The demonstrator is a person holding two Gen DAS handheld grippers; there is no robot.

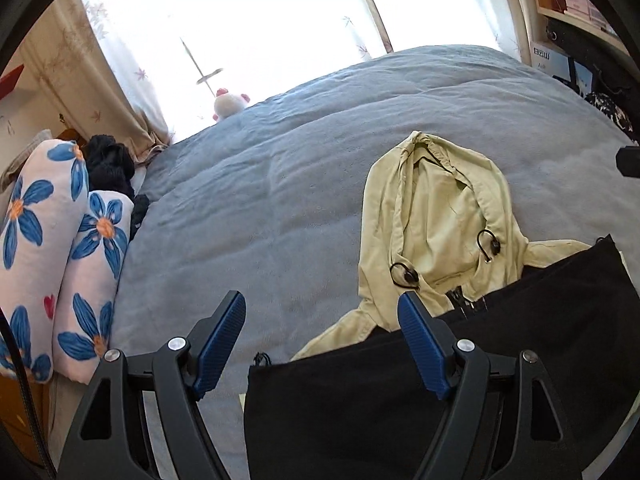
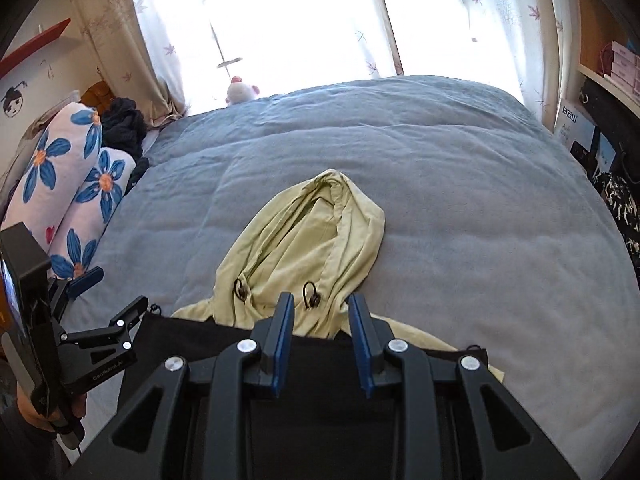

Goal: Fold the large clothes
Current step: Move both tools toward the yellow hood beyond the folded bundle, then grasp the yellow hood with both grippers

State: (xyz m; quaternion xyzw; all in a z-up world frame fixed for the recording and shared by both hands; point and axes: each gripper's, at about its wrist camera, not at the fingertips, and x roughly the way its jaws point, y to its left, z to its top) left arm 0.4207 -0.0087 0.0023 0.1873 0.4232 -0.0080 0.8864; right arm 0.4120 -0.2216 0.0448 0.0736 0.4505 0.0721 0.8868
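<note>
**Jacket on the bed, both claws apart**

While the pale yellow-green hooded jacket (image 2: 304, 248) lies spread on the blue-grey quilted bed cover (image 2: 460, 208), a black fabric panel (image 2: 192, 336) covers its lower body, so only the hood and the shoulders show beyond the black edge. Two black drawstring cord loops (image 2: 310, 296) rest on the yellow-green cloth at the base of the hood, near the zip. The hood points toward the bright window with its white leaf-print curtain (image 2: 440, 8).

Seen from the left wrist, the left claw (image 1: 322, 318) stands wide, its blue ribbed fingers (image 1: 222, 344) well apart and holding nothing; one finger hangs over bare bed cover, the other over the spot where the jacket's shoulder meets the black fabric. In the right wrist view this claw appears at the left edge of the black panel.

The right claw (image 2: 321, 312) is narrower but parted, with nothing between its blue pads; it sits above the black fabric just in front of the hood. Whether either claw touches the cloth I cannot tell from these angles.

Two rolled white pillows with blue flower print (image 2: 76, 184) lie along the left side of the bed, with a dark knitted bundle (image 2: 124, 124) beside them. A small white plush toy (image 2: 240, 90) sits at the far edge of the bed by the window.
</note>
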